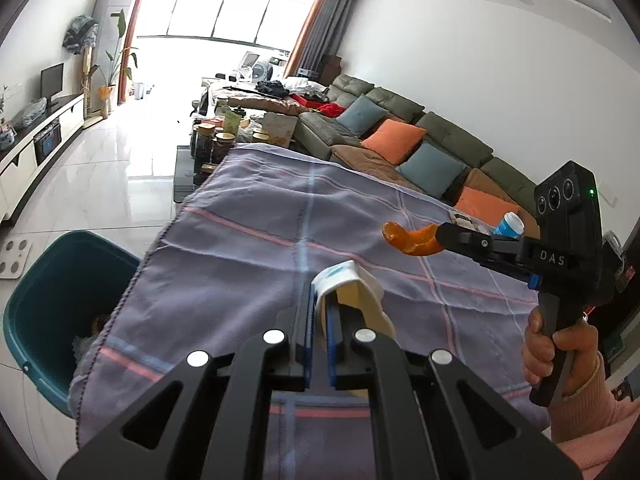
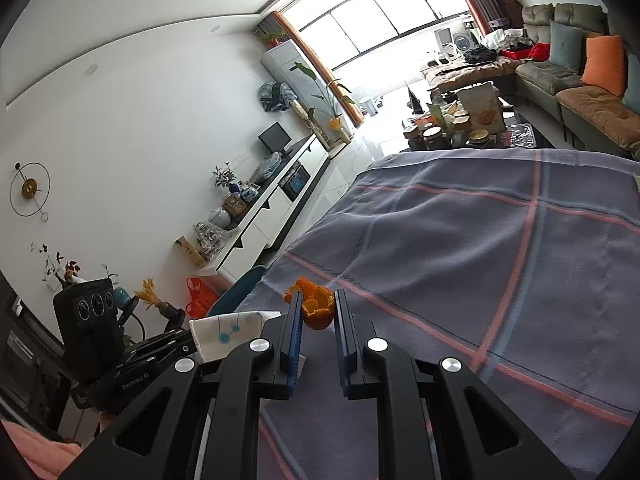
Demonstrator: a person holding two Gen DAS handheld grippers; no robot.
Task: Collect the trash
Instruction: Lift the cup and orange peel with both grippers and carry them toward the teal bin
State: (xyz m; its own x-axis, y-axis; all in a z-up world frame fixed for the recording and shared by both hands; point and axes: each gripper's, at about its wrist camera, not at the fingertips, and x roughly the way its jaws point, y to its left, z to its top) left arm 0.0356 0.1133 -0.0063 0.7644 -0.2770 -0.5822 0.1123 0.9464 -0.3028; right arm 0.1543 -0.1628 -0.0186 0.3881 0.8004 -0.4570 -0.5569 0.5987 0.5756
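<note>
Living room bright, green sofa point(image 1: 400, 120) with orange and blue cushions beyond table. Purple plaid cloth point(image 1: 248, 248) drapes table, wrinkled. Teal bin point(image 1: 48, 304) on floor beside cloth's edge, trash inside. Left gripper point(image 1: 318, 320) jaws clamped on flattened paper cup point(image 1: 348, 284). Right gripper point(image 2: 316, 316) jaws pinching curled orange peel point(image 2: 316, 308), held above cloth.

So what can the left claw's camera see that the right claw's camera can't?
Only the left view shows inside the teal trash bin and a blue-capped bottle. Only the right view shows the round wall clock and an orange plastic bag. Both show the left claw holding a paper cup, the right claw holding orange peel, and the checked blanket.
</note>
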